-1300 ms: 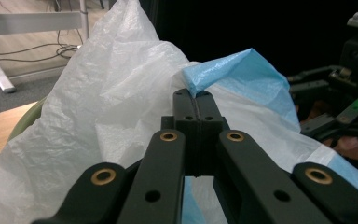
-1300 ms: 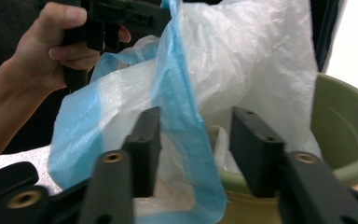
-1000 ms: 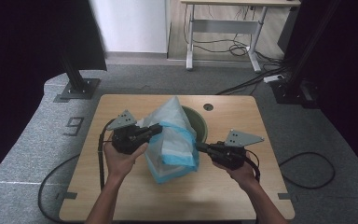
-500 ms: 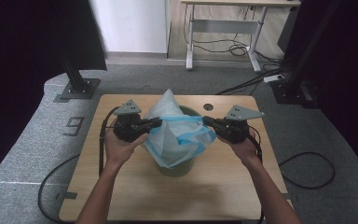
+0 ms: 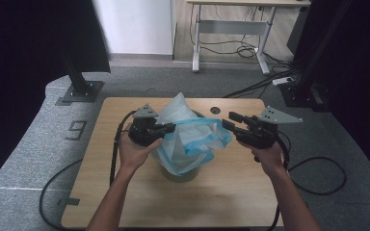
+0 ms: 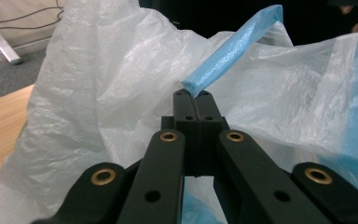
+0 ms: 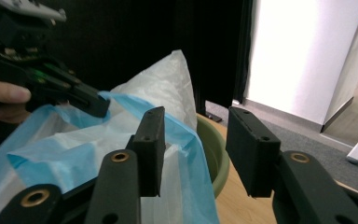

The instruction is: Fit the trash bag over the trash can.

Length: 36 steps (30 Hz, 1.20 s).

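Plastic bag point(image 5: 188, 137), white with a blue hem, sits over the green bin point(image 5: 183, 172) at the middle of the wooden surface point(image 5: 125, 192). From the high view I see its top rising in a crumpled peak above the bin's mouth, and the blue hem stretched sideways between my two tools.

My left tool point(image 5: 166, 129) is clamped shut on the blue hem point(image 6: 233, 51). In the left gripper view the jaws meet with no gap, and the folded blue strip comes out from between their tips and runs up to the right across the white film.

My right tool point(image 5: 231, 121) has just been opening. In the right gripper view its jaws stand apart with nothing pressed between them; the blue edge of the bag point(image 7: 186, 140) lies just beside and behind the left jaw, and the green rim of the bin point(image 7: 214, 149) shows in the gap. Farther off in that view, my left tool point(image 7: 95, 105) pinches the hem.

Both hands are level with the bag's top, one on each side of it.
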Motion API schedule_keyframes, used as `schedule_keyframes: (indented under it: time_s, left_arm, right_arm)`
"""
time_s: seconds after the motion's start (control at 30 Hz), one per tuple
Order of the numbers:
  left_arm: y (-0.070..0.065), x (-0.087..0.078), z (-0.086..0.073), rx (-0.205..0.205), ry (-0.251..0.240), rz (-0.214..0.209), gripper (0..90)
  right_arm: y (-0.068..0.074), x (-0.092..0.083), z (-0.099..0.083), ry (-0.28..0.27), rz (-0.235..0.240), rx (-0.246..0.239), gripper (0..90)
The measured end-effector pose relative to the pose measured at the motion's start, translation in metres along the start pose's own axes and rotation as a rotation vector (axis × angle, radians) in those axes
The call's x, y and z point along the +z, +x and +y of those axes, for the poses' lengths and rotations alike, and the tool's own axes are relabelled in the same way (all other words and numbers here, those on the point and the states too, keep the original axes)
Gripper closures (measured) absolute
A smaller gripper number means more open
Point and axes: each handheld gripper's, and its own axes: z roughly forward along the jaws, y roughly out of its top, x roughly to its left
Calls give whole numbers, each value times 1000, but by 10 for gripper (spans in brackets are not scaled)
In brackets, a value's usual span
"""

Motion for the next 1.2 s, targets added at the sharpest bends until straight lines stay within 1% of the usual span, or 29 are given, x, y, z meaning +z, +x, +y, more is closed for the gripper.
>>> schedule_keyframes:
  time_s: [0.07,0.13,0.23,0.37,0.5,0.63,0.7,0.8,0.87,0.9,0.97,1.03,1.1,1.2]
  left_arm:
    - [-1,1,1,-2,0,1,900]
    - [-2,1,2,-4,2,1,900]
    - [-2,2,2,-6,5,4,900]
    - [-1,4,2,-11,8,3,900]
    - [0,5,2,-17,9,1,900]
    - [-1,6,2,-18,7,-5,900]
    - [0,5,2,-18,5,-7,900]
    - [2,2,1,-27,-7,-10,900]
    - [5,-1,0,-34,-21,-6,900]
    - [7,-2,0,-40,-31,-4,900]
    - [12,-5,-2,-52,-46,-1,900]
    - [16,-9,-3,-66,-65,1,900]
    - [21,-15,-5,-81,-91,7,900]
    - [30,-27,-9,-109,-129,3,900]
  right_arm:
    - [0,-6,-1,-4,11,7,559]
    - [4,-10,-3,-1,30,10,552]
    - [12,-16,-8,-4,75,16,535]
    - [23,-25,-15,-5,114,23,519]
    - [32,-27,-23,6,132,21,510]
    - [36,-20,-27,27,132,11,515]
    - [37,-14,-28,35,128,4,570]
    - [39,-6,-31,59,135,-21,766]
    - [40,-3,-35,78,131,-38,866]
    - [40,-2,-37,85,128,-45,884]
    - [39,-1,-41,107,117,-53,887]
    - [36,-1,-46,119,118,-57,888]
    - [35,-3,-50,130,113,-75,888]
    - [32,-8,-59,154,107,-88,888]
